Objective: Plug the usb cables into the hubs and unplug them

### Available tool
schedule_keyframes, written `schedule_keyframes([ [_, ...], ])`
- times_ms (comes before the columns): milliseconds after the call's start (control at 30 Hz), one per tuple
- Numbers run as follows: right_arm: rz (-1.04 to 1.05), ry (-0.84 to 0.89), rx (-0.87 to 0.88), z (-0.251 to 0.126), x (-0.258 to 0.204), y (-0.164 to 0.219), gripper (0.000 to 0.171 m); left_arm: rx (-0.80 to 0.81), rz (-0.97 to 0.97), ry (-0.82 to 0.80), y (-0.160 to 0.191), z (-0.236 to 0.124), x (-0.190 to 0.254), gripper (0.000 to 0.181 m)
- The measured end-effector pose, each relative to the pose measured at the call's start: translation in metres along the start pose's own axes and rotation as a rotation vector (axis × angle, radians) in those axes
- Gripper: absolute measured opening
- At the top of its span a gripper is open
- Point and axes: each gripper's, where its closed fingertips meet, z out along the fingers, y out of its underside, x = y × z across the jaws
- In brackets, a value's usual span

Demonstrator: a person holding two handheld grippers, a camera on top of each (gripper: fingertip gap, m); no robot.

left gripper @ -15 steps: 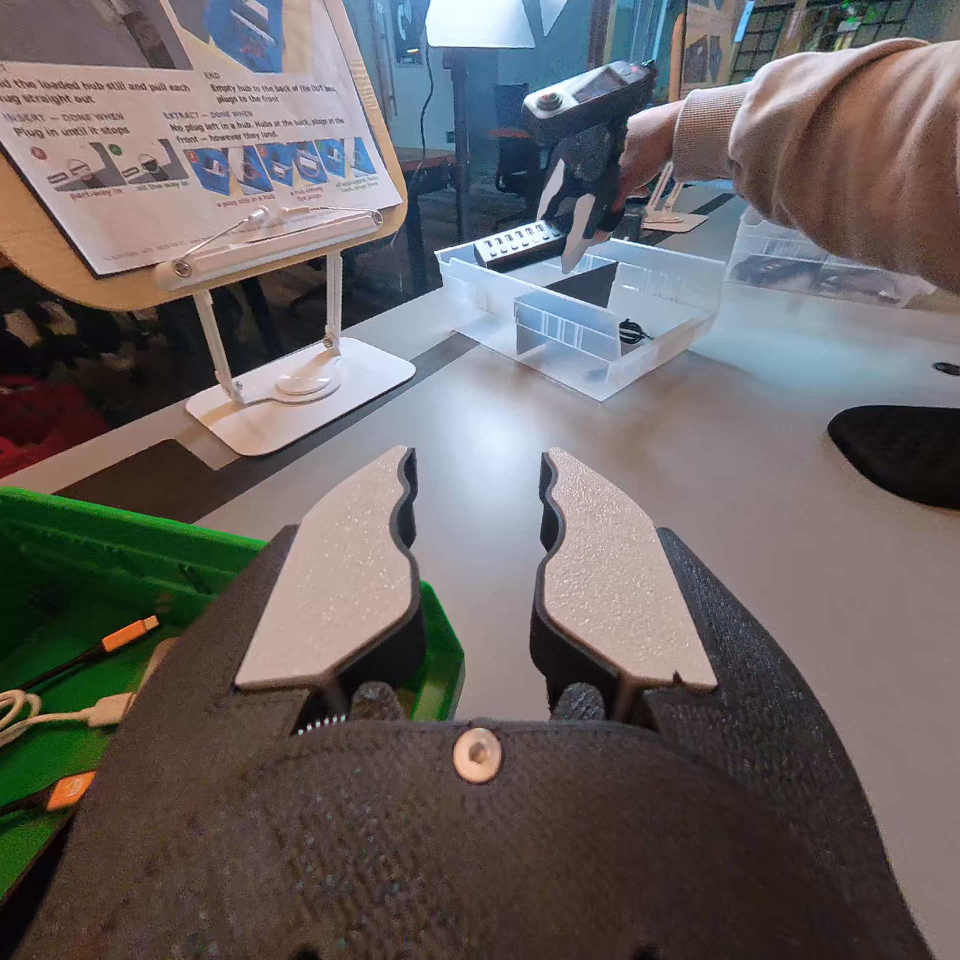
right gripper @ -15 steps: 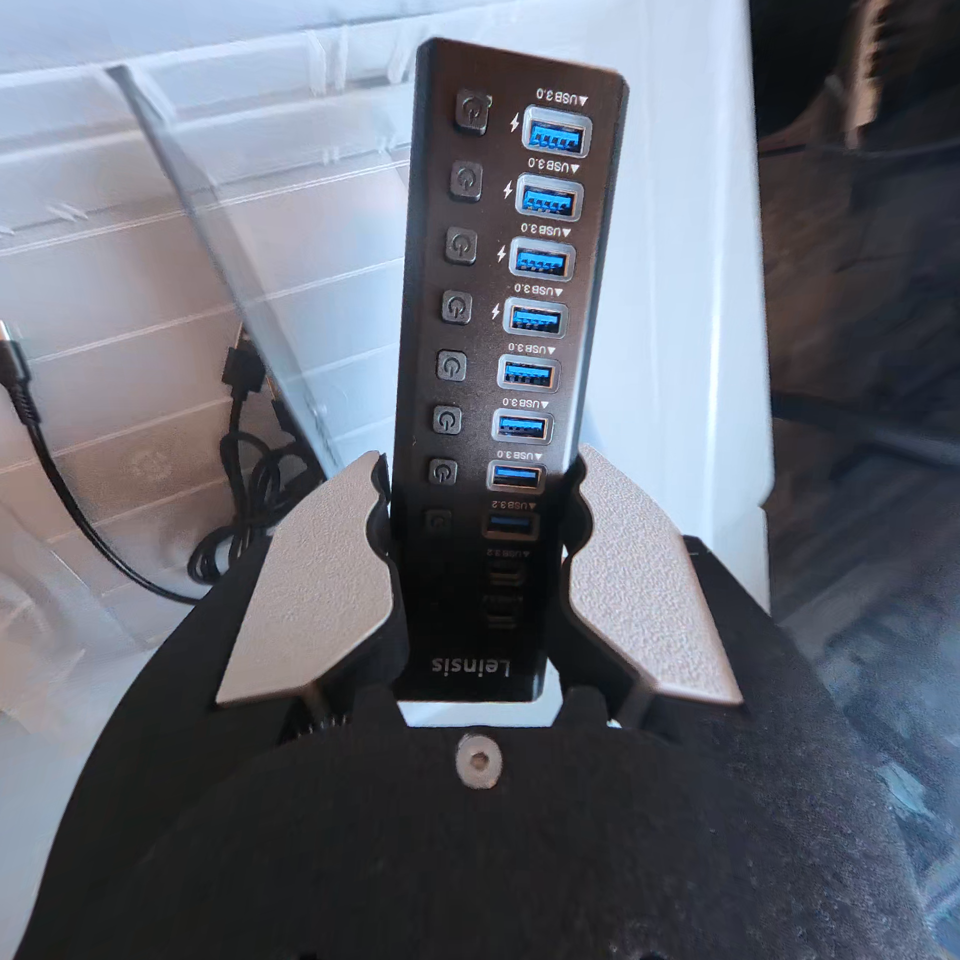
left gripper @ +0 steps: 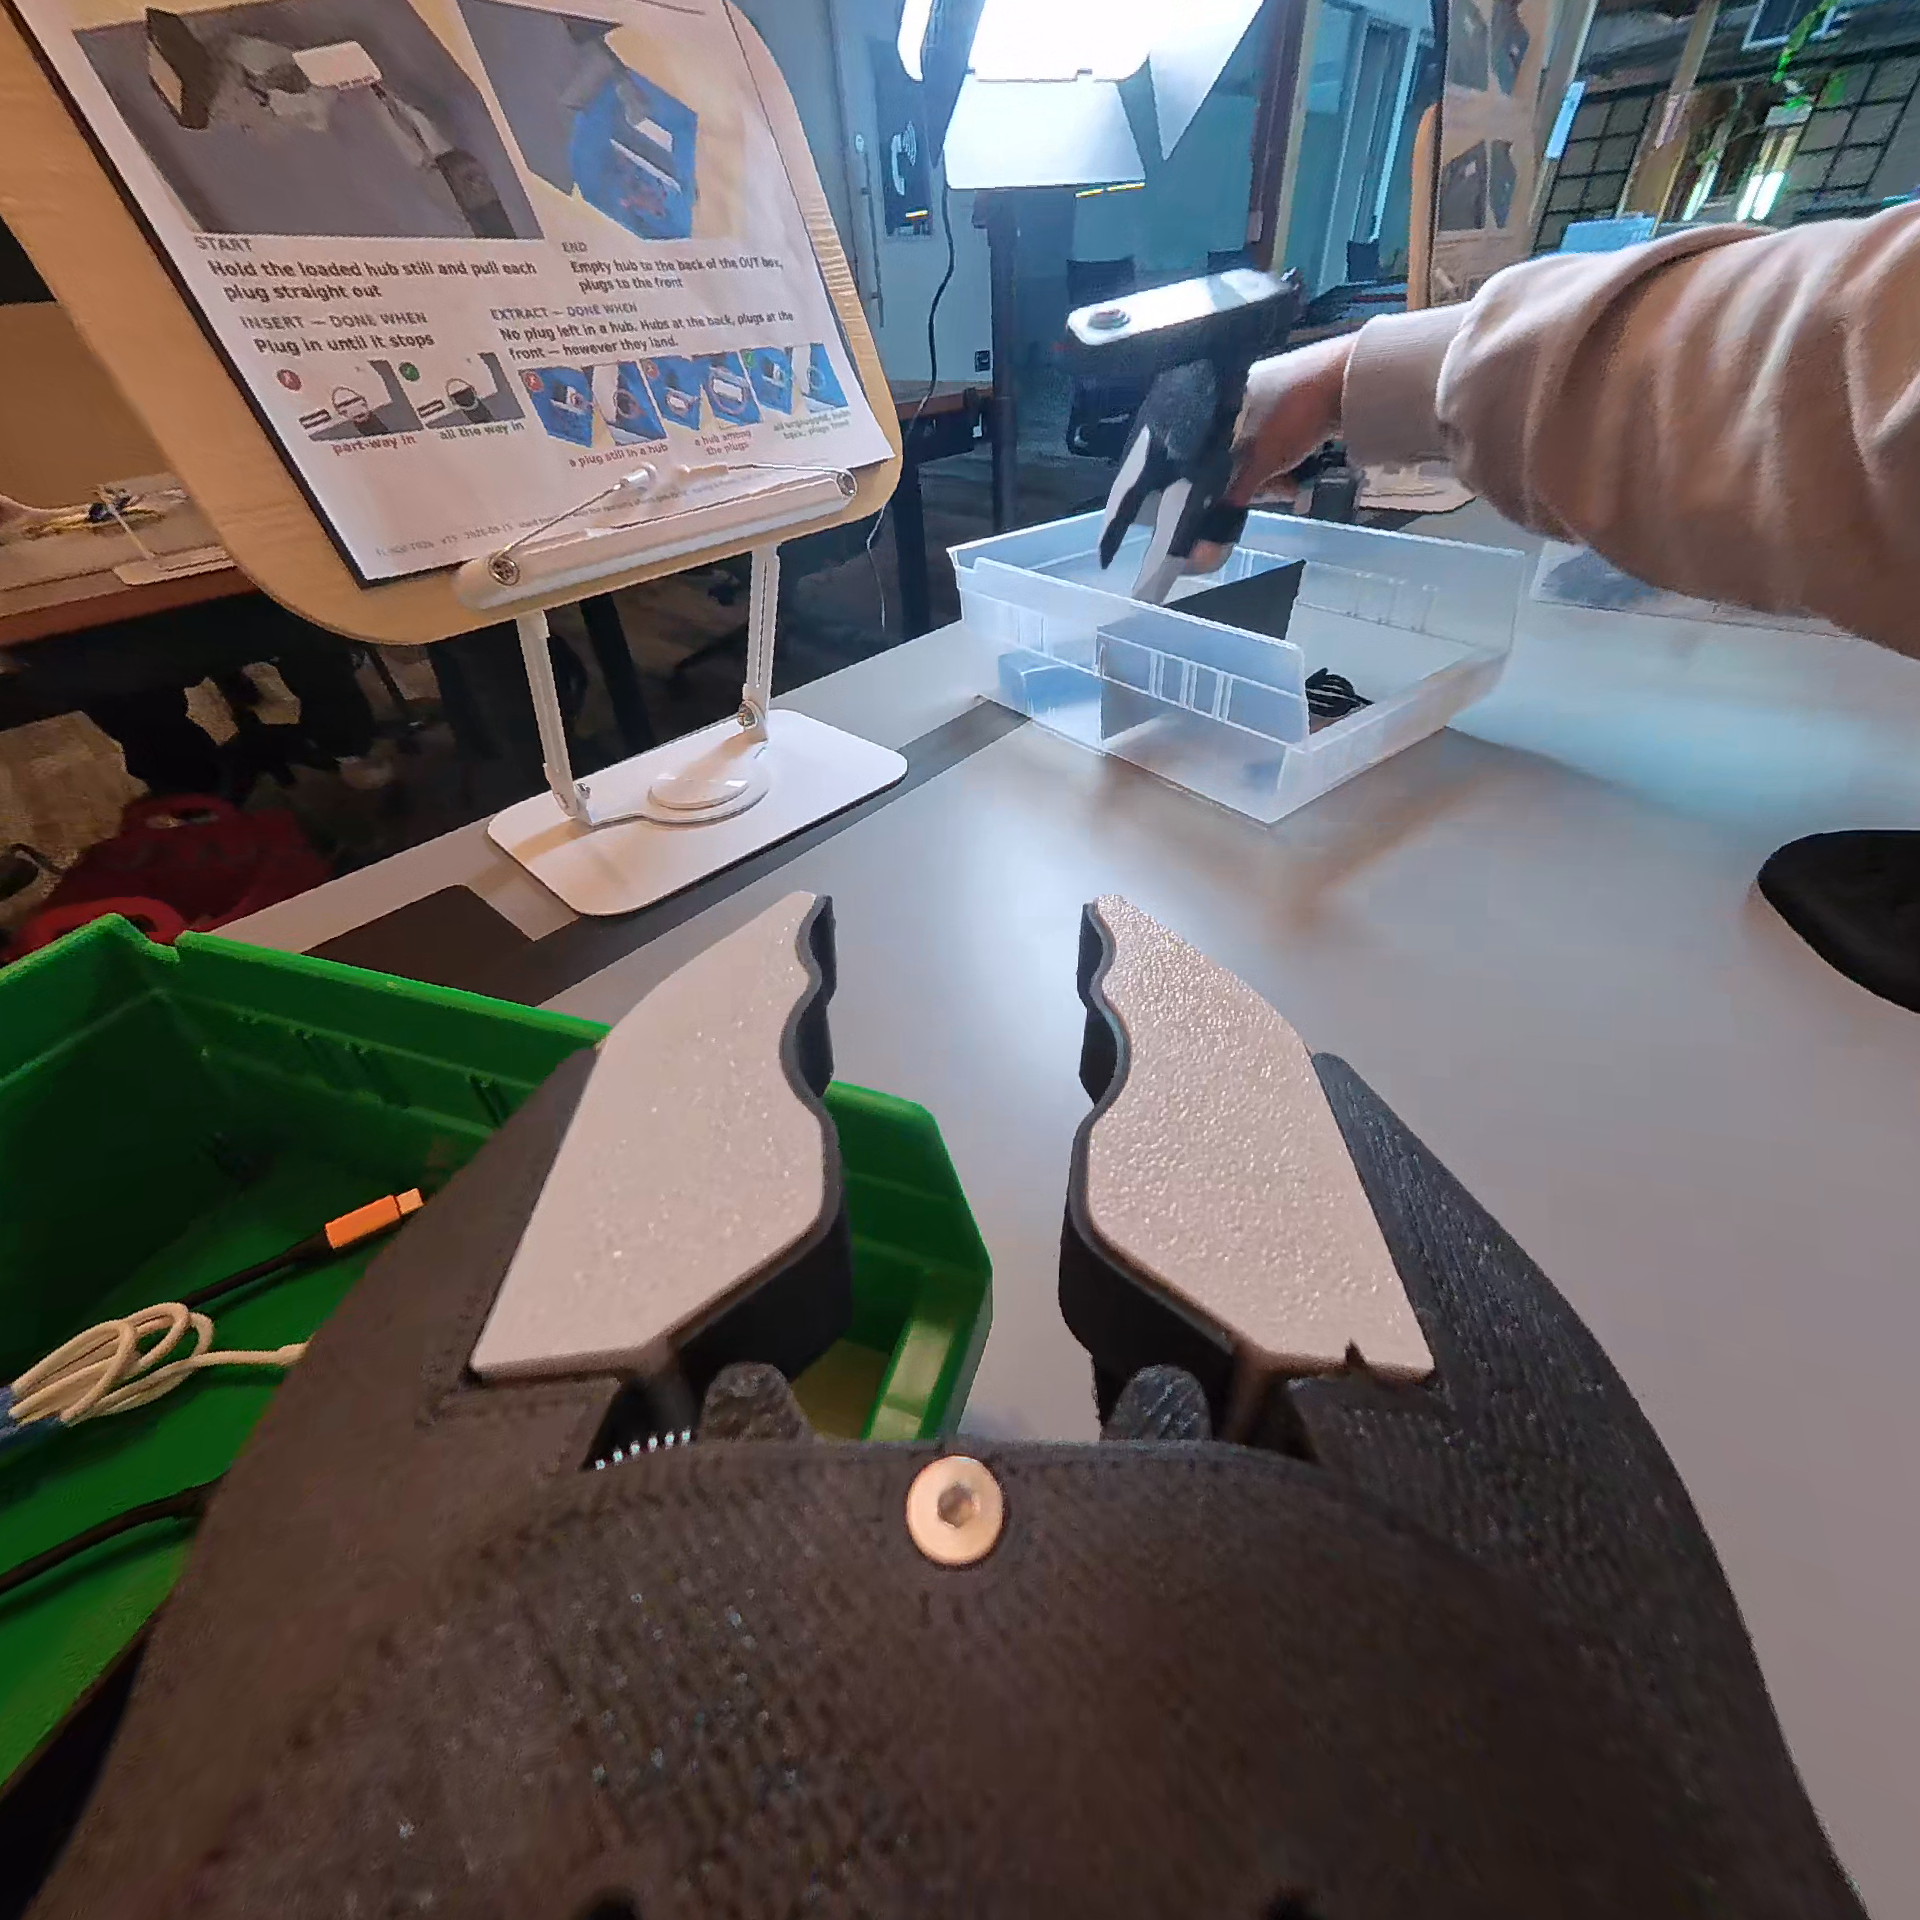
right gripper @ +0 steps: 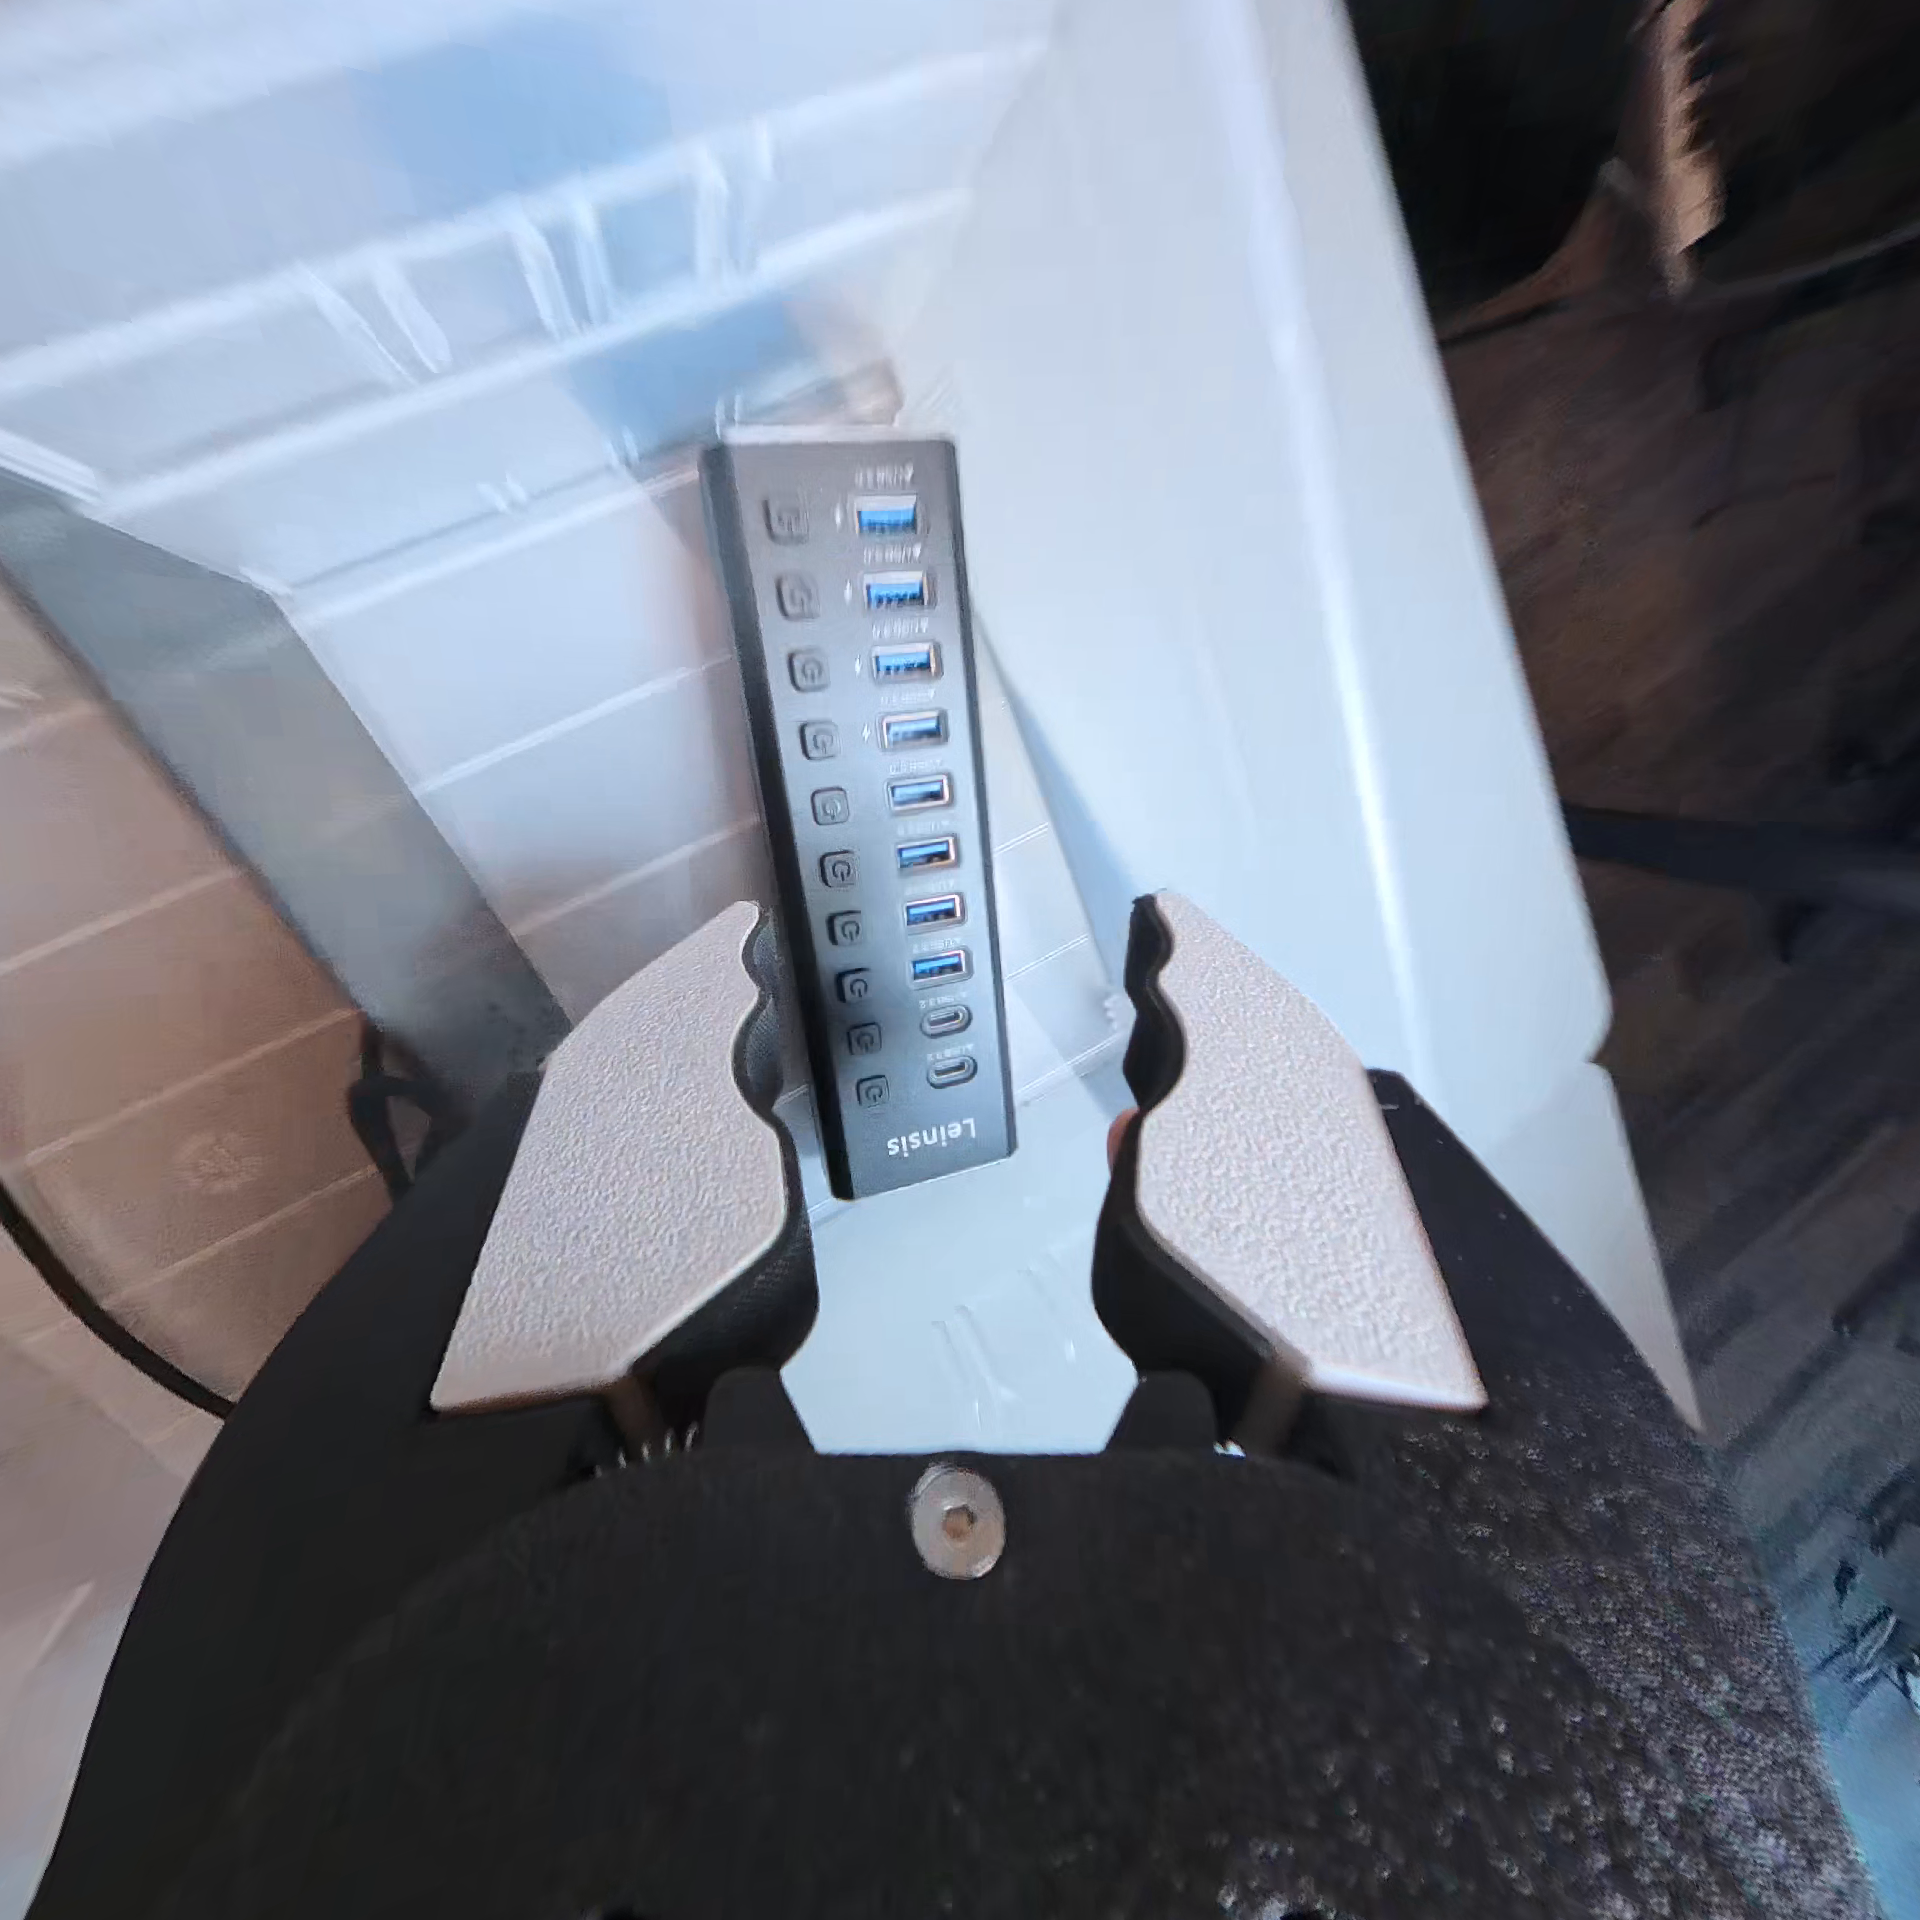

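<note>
Black hub [right gripper: 868, 821] lies loose in the clear bin [right gripper: 1195, 436], every port empty, between my right gripper [right gripper: 940, 930]'s wide-spread jaws.
I'd lift straight away without nudging it; my left gripper [left gripper: 951, 956] waits gaping at the green bin [left gripper: 208, 1091]'s 3 o'clock, cables [left gripper: 135, 1351] inside. Hub carries a brand mark and port labels; instruction sheet [left gripper: 468, 260] at 11.

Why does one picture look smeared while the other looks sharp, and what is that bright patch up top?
Right wrist view: motion blur smears the clear bin and background; the black hub is soft. Left wrist view: mostly crisp, though wide-angle bending curves the table edges, and a bright studio lamp blows out to white.
</note>
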Motion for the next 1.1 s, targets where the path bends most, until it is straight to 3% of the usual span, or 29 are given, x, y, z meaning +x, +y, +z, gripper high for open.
schedule_keyframes([
  [167,0.049,0.110,0.384,-0.080,-0.033,-0.052,0.061,-0.006,0.019,-0.078,-0.006,-0.009,-0.015,0.049],
  [300,0.169,0.017,0.768,-0.156,-0.119,-0.073,0.056,-0.018,0.056,-0.183,-0.017,-0.030,-0.044,0.051],
  [400,0.268,-0.077,0.911,-0.187,-0.187,-0.059,0.052,-0.085,0.108,-0.289,-0.026,-0.050,-0.078,0.052],
  [500,0.371,-0.181,0.941,-0.190,-0.246,-0.037,0.045,-0.187,0.145,-0.302,-0.029,-0.060,-0.113,0.049],
  [633,0.449,-0.189,0.959,-0.178,-0.289,-0.014,0.040,-0.468,0.195,-0.262,0.001,-0.057,-0.169,0.048],
  [800,0.493,-0.089,1.059,-0.169,-0.286,-0.004,0.037,-0.787,0.328,-0.240,0.045,-0.047,-0.215,0.047],
  [1100,0.544,-0.162,1.083,-0.151,-0.280,0.004,0.033,-1.147,0.491,-0.055,0.100,-0.032,-0.216,0.043],
])
